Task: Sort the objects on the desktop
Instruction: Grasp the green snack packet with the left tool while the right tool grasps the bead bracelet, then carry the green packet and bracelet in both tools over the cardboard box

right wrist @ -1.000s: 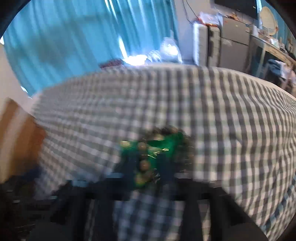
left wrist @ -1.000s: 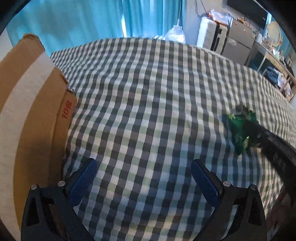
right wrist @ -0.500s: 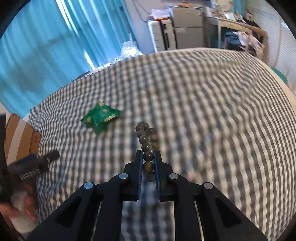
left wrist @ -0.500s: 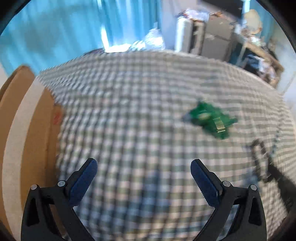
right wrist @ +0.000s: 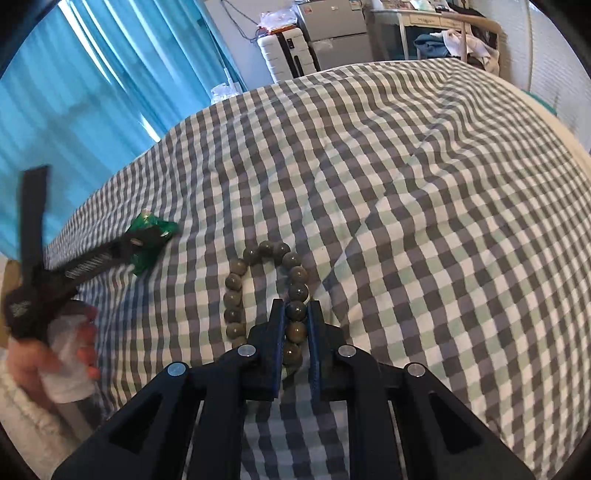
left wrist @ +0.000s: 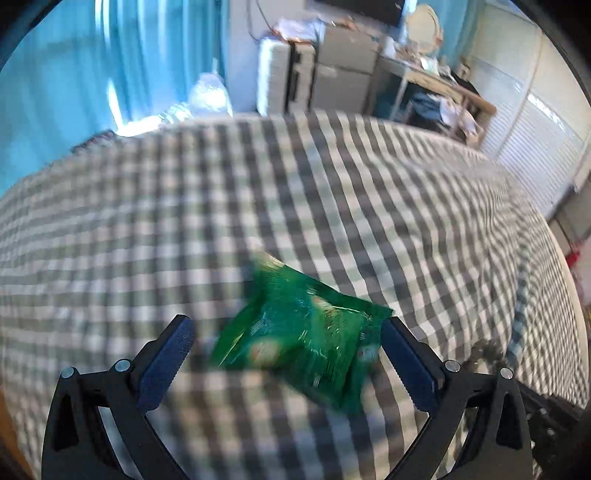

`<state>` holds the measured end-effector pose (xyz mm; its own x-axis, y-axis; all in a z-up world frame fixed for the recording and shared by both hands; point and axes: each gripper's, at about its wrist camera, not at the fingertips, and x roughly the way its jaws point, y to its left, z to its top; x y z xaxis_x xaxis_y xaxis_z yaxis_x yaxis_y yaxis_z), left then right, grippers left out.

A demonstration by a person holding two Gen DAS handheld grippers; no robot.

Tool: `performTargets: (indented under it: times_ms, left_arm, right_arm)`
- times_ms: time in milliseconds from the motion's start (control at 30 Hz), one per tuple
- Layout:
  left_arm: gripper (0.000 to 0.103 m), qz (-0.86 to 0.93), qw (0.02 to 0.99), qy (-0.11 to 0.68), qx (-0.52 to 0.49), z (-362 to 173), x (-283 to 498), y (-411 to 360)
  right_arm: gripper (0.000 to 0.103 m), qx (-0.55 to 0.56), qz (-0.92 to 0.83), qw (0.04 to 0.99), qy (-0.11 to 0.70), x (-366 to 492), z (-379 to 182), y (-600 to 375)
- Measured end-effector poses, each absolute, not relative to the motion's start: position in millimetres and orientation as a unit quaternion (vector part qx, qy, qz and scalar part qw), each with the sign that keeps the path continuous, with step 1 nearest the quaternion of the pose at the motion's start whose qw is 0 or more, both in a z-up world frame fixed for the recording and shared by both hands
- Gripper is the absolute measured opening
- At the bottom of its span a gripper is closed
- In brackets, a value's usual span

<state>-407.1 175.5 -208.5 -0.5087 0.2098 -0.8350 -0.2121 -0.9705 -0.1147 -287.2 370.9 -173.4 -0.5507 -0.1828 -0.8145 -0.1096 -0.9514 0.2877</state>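
A green foil snack packet lies on the checked cloth, blurred by motion. My left gripper is open, with its blue pads on either side of the packet, the right pad close to the packet's edge. In the right wrist view the packet shows at the left, partly behind the left gripper. My right gripper is shut on a loop of grey-brown beads that lies on the cloth, gripping the loop's right strand.
A cardboard box edge shows at the far left of the right wrist view. Blue curtains, a white suitcase and a cluttered desk stand beyond the bed. The person's hand holds the left gripper.
My left gripper has swung right from the box and closed in on the green packet, which now sits between its open jaws. My right gripper has carried the beads away from the packet, to the right.
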Motion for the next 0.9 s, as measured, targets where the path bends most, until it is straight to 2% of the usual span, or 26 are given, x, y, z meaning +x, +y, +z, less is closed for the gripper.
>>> performTargets:
  times_ms: [67,100,133,167,200,233,267,300,333,367,500,667,900]
  left_arm:
    - [0.103,0.873,0.125,0.03,-0.471,-215.3,-409.1,182.5]
    - [0.099,0.876,0.13,0.037,-0.463,-215.0,-407.6,184.3]
    - [0.092,0.879,0.136,0.039,-0.455,-213.3,-404.6,184.0]
    - [0.067,0.883,0.135,0.045,-0.447,-211.7,-401.1,182.5]
    - [0.049,0.886,0.127,0.052,-0.443,-209.0,-398.4,179.8]
    - [0.047,0.884,0.134,0.04,-0.447,-205.3,-393.6,177.0]
    - [0.045,0.877,0.143,0.02,-0.458,-202.9,-391.0,170.6]
    - [0.044,0.873,0.144,0.006,-0.467,-200.6,-388.0,163.9]
    - [0.044,0.869,0.142,-0.002,-0.474,-197.7,-381.7,157.4]
    - [0.043,0.87,0.136,0.0,-0.474,-194.8,-373.4,153.4]
    - [0.041,0.872,0.104,0.051,-0.475,-180.7,-326.8,141.8]
    - [0.041,0.879,0.092,0.052,-0.466,-150.3,-266.6,120.5]
    - [0.041,0.894,0.074,-0.002,-0.443,-90.9,-200.6,104.6]
  right_arm:
    - [0.016,0.47,-0.868,0.029,-0.16,-289.7,-174.1,372.4]
    - [0.03,0.471,-0.866,0.034,-0.164,-291.6,-175.9,372.4]
    - [0.051,0.471,-0.865,0.038,-0.171,-293.0,-177.7,372.2]
    - [0.057,0.467,-0.864,0.044,-0.181,-294.1,-180.3,371.2]
    - [0.057,0.461,-0.867,0.045,-0.184,-295.3,-182.7,368.2]
    - [0.057,0.459,-0.87,0.039,-0.174,-297.0,-185.1,364.0]
    - [0.05,0.459,-0.873,0.034,-0.16,-298.5,-187.9,357.9]
    - [0.043,0.457,-0.875,0.026,-0.154,-298.2,-188.0,355.8]
    - [0.024,0.459,-0.875,0.013,-0.154,-297.5,-187.2,355.9]
    - [0.011,0.464,-0.871,0.005,-0.163,-296.2,-186.9,358.4]
    - [0.011,0.468,-0.864,0.021,-0.187,-277.3,-177.0,362.6]
    - [0.011,0.44,-0.871,0.07,-0.206,-246.5,-128.2,353.4]
    - [0.011,0.415,-0.889,0.118,-0.152,-197.3,-51.5,312.3]
